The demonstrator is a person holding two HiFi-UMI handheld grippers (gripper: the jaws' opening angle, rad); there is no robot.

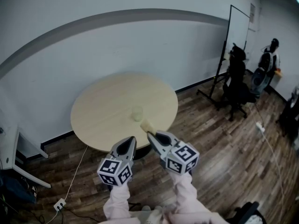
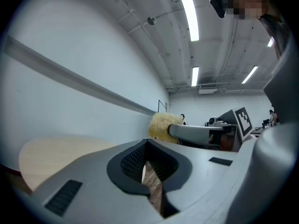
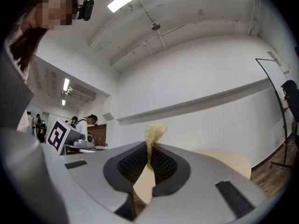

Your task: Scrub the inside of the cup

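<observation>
A small clear cup [image 1: 137,113] stands upright on the round pale wood table [image 1: 107,106], near its front edge. My right gripper [image 1: 150,135] is shut on a yellowish fibrous scrubber [image 1: 147,125], held just in front of and right of the cup, apart from it. In the right gripper view the scrubber [image 3: 153,135] sticks up from between the pressed pads. My left gripper [image 1: 132,140] hangs beside the right one, shut with nothing in it. From the left gripper view, the scrubber [image 2: 161,126] shows at the tip of the right gripper [image 2: 196,133]; the cup is hidden there.
Both grippers hover over the wood floor just off the table's front edge. A black office chair [image 1: 236,85] and a whiteboard stand [image 1: 236,31] are at the back right, with a person [image 1: 268,69] beyond. A power strip [image 1: 59,204] and its cable lie on the floor at left.
</observation>
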